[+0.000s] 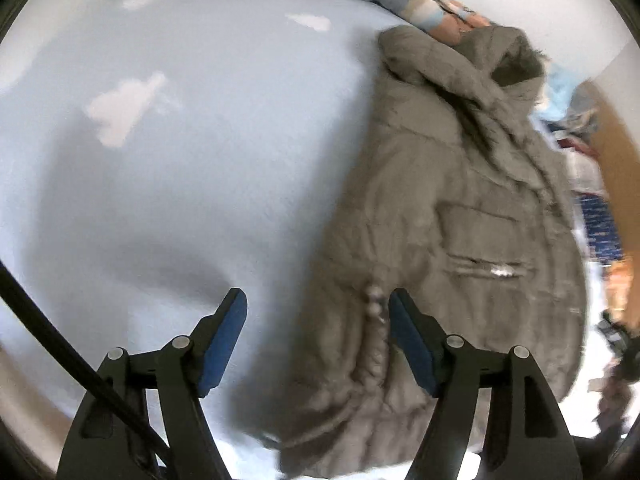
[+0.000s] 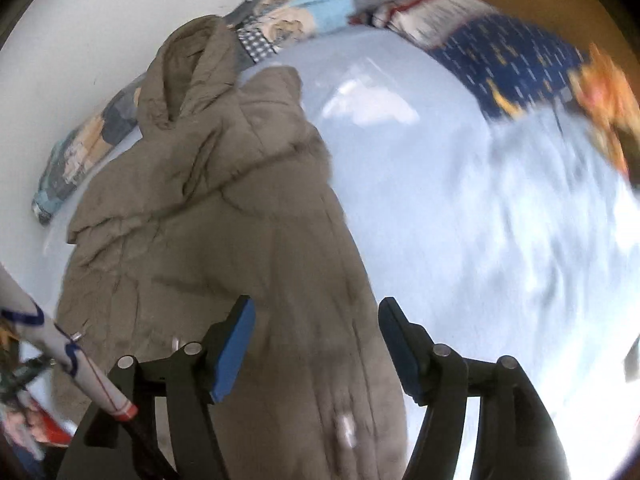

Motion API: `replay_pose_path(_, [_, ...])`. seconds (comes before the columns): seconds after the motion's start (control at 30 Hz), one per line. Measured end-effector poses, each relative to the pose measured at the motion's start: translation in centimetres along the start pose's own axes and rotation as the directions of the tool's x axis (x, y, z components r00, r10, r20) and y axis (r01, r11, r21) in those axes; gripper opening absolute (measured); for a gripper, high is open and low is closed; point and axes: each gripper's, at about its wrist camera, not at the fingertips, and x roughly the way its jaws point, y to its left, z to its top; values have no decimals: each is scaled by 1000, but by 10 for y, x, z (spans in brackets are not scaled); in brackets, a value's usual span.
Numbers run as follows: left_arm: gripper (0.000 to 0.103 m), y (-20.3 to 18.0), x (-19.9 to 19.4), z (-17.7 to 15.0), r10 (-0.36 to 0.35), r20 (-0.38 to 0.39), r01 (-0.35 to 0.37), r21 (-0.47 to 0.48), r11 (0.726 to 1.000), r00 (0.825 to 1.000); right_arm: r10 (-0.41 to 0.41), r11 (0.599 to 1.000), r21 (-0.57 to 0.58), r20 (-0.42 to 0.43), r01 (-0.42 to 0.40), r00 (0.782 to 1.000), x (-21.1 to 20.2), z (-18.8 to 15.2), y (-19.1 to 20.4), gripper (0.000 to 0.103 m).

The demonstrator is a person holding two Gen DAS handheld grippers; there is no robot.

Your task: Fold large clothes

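Folding, left wrist view: left gripper [image 1: 318, 308] hangs over the coat's [image 1: 452, 216] near edge on the bed sheet [image 1: 180, 200], jaws apart, nothing clamped; advice: grab the hem edge only.
Right wrist view: right gripper [image 2: 316, 316], jaws apart above the coat; advice: match the other side's grip.

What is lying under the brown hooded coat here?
The brown hooded coat lies on a pale blue bedsheet printed with white clouds. Beyond its hood, a patchwork blanket runs along the wall. Whatever sits directly beneath the coat is covered and cannot be seen.
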Motion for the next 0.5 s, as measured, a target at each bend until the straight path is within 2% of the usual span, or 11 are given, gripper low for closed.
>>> replay_pose_path(0.03, [70, -2, 3, -3, -27, -11, 27, 2, 1000, 1000, 17, 1000, 17, -2, -17, 1000, -5, -7, -5, 71])
replay_pose_path(0.13, [67, -10, 10, -11, -17, -14, 17, 24, 1000, 1000, 34, 998, 44, 2, -34, 999, -16, -21, -17, 77])
replay_pose_path(0.27, [51, -26, 12, -21, 15, 14, -16, 76, 997, 1000, 51, 995, 82, -37, -48, 998, -13, -35, -29, 78])
replay_pose_path(0.37, [41, -34, 12, -27, 30, 42, -34, 109, 993, 999, 24, 996, 88, -73, -18, 997, -4, -41, -36, 78])
replay_pose_path(0.43, [40, -37, 12, -27, 34, 56, -41, 134, 990, 998, 9, 996, 93, -99, 0, 995, 4, -43, -41, 78])
replay_pose_path(0.5, [40, -41, 10, -28, 35, 64, -44, 159, 986, 997, 49, 993, 114, -136, -33, 990, 13, -46, -42, 78])
